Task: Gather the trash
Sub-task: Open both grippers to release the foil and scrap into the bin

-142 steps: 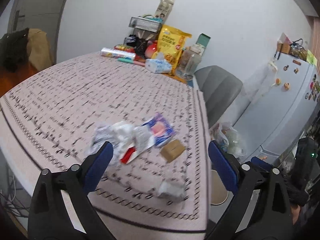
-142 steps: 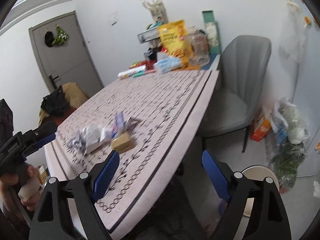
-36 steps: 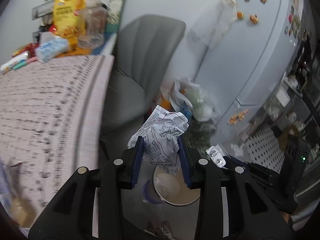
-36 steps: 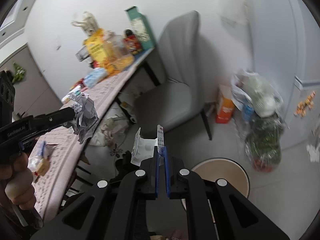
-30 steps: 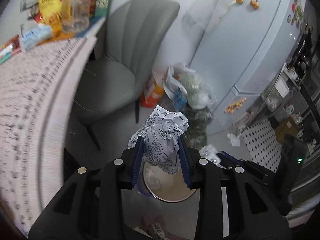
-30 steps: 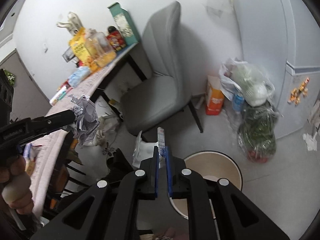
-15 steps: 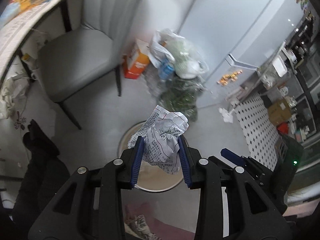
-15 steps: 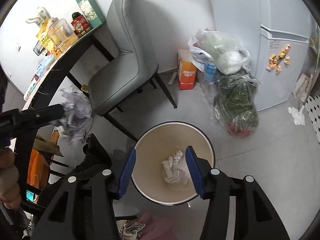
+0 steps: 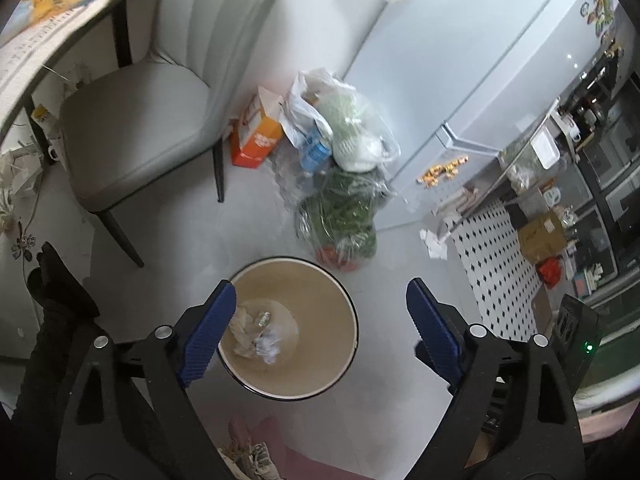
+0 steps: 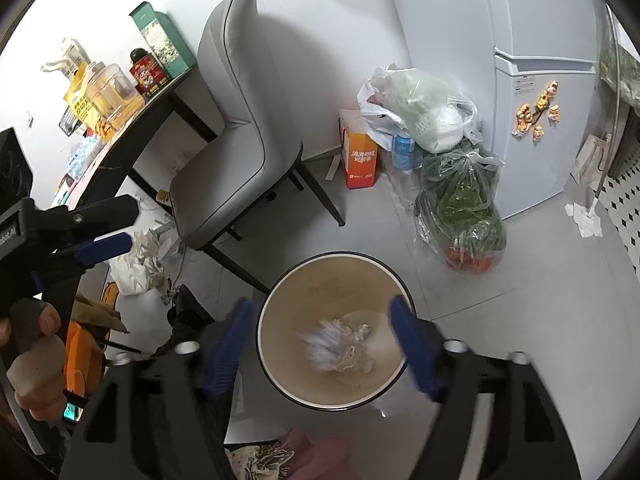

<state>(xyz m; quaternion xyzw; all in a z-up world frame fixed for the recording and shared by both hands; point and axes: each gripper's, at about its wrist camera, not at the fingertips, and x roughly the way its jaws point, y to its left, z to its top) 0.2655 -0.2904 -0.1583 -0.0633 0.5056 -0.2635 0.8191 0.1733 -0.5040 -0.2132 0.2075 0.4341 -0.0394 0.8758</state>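
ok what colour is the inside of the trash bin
Beige-tan inside, with a dark rim: the trash bin shows sharpest in the left wrist view.

Right gripper [image 10: 322,338] above the round bin [image 10: 280,296], jaws spread wide, nothing between them; its blue pads are motion-blurred. Crumpled paper and scraps [image 10: 340,346] lie in the bin's bottom, the white paper blurred. Left gripper [image 10: 108,226] at the left edge, held in a hand [image 10: 30,364], jaws apart. Grey chair [image 10: 240,136] beyond the bin, tucked against the dark-edged worktop [image 10: 132,152] carrying jars and boxes. Orange carton [image 10: 360,164] and plastic bags of greens [image 10: 460,208] on the floor beside the white fridge [image 10: 536,128].
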